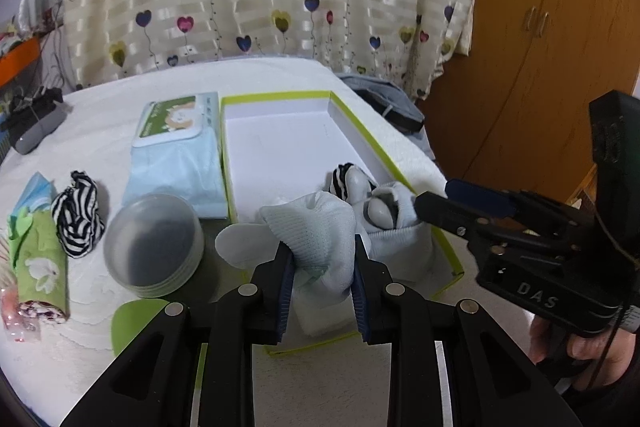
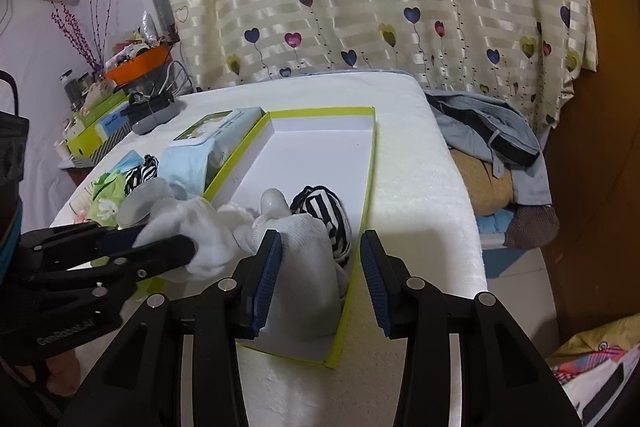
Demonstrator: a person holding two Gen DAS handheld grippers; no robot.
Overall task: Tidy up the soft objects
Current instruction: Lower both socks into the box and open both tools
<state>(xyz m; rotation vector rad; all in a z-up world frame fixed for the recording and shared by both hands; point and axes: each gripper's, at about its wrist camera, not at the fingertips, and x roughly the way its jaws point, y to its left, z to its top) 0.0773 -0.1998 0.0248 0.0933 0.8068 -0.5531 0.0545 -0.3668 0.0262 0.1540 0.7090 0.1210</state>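
Here a white sock (image 1: pixel 316 239) is clamped by the left hand-held gripper (image 1: pixel 322 291); the right hand-held gripper (image 2: pixel 320 283) (jaws parted) is held empty beside a second sock (image 2: pixel 308 267).

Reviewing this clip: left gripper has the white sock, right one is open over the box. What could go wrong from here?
1. The left gripper pinches only a fold of the white sock; it may slip free.
2. The sock hangs over the box edge and could drop outside.
3. The right gripper, open around the other white sock, might snag it.
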